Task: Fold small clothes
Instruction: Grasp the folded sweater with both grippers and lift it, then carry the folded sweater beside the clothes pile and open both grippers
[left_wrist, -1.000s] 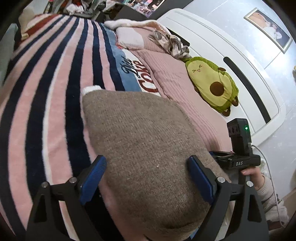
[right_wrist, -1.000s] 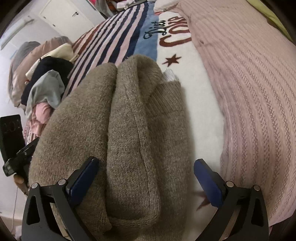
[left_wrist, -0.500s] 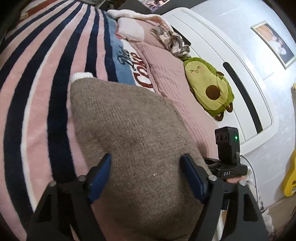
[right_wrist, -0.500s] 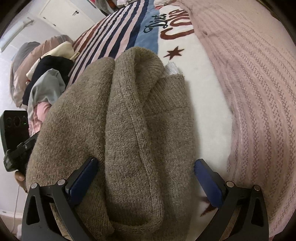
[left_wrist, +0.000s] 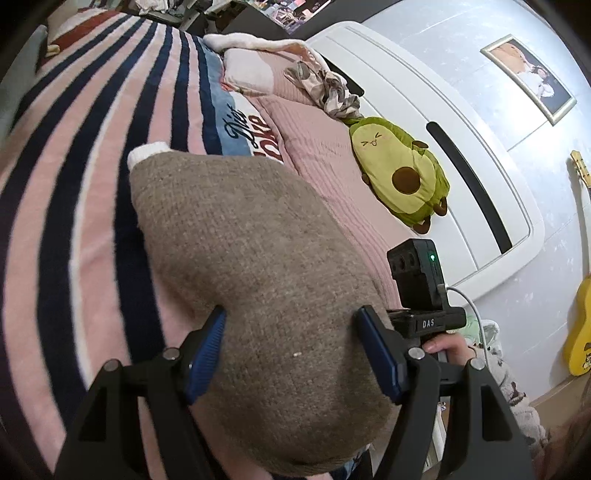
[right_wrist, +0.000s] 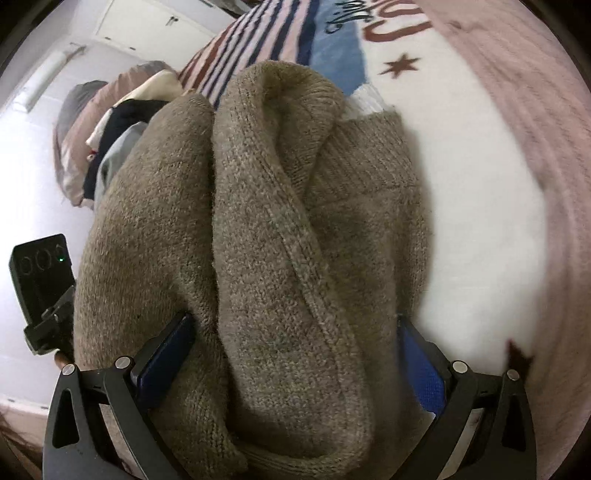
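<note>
1. Two hand-held grippers frame the same brown knit sweater (left_wrist: 240, 266): your left hand-held gripper (left_wrist: 291, 347) sits at the bottom of the left wrist view with its blue pads spread wide, one on each side of a smooth bulge of the knit, jaws parted and not pinching it.
2. Your right hand-held gripper (right_wrist: 295, 354) fills the bottom of the right wrist view, jaws likewise spread, with a thick folded roll of the sweater (right_wrist: 266, 229) lying between the blue pads; whether the pads press the cloth you cannot tell.
3. Just right of the left gripper, at lower right of the left wrist view, your right hand (left_wrist: 447, 345) holds the other tool's black handle.
4. Past the pads, the sweater lies on the bed, a white hem (left_wrist: 149, 151) peeking out at its far end in the upper left of centre.
5. Under it spreads the pink and navy striped blanket (left_wrist: 74, 155), with lettering on a blue and white patch.
6. Right of that runs a pink ribbed cover (left_wrist: 325, 177), and on it an avocado plush toy (left_wrist: 399, 173) rests against the white headboard (left_wrist: 424, 110).
7. At upper left of the right wrist view, a pile of clothes (right_wrist: 114, 122) sits beyond the sweater.
8. Farthest, a framed picture (left_wrist: 528, 77) hangs at the upper right.
</note>
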